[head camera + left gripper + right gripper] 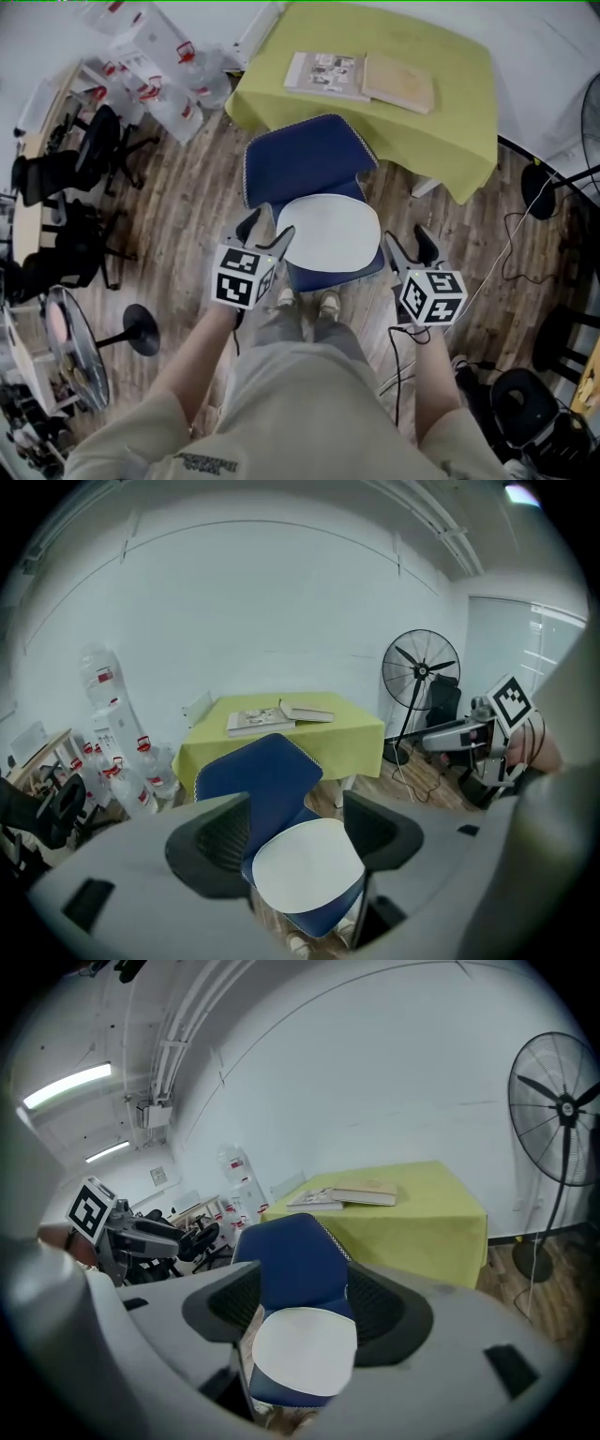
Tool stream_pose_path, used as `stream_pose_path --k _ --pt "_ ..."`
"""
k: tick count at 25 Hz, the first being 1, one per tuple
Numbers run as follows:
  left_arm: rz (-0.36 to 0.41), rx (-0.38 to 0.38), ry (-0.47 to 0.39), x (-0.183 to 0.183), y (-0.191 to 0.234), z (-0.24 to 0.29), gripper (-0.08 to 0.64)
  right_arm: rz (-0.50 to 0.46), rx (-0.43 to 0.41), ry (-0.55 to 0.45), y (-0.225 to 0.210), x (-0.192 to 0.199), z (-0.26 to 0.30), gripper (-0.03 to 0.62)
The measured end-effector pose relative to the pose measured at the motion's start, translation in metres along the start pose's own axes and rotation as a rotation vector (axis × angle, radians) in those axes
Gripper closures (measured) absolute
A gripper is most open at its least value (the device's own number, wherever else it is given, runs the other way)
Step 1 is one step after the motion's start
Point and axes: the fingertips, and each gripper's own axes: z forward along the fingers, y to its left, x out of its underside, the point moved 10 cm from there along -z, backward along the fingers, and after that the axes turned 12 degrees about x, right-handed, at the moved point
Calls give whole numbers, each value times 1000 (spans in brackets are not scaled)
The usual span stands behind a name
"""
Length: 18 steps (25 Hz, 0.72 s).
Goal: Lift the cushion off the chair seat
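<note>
**Both grippers open beside chair, cushion still on seat**

The flat round white cushion (328, 234) lies on the seat of the blue padded chair with white stitched edging (302, 164) and covers most of the seat. The chair stands on a wood-plank floor (187, 202), its backrest toward the bench under a yellow-green cloth (450, 127).

My left gripper (268, 231) is just beside the cushion's left edge. Its black ribbed fingers (211, 844) stand wide apart with nothing pinched. In the left gripper view the cushion shows in the gap but further ahead, and I can't tell if a tip touches it.

My right gripper (411, 247) is near the seat's right edge, a little off the cushion. Its fingers (230, 1302) are also spread and hold nothing. The cushion and chair are framed between them in the right gripper view.

On the bench lie a printed booklet (323, 75) and a tan closed book (398, 82), side by side and touching. Clear water bottles with red caps (155, 66) are piled on the floor left of the bench. A black pedestal fan (562, 1110) stands at the right.

My shoes (309, 301) are just in front of the seat.
</note>
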Motion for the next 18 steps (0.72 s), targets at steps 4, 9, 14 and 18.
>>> stream_pose_path --k 4,9,14,18 --pt "-22 11 23 14 17 11 255 7 24 29 6 10 13 304" --pt "-49 25 46 31 45 27 252 29 52 79 15 27 38 291" --pt "-87 26 69 54 76 45 244 30 90 127 30 50 72 264" --pt "-96 73 118 78 96 74 244 47 121 158 31 69 100 247"
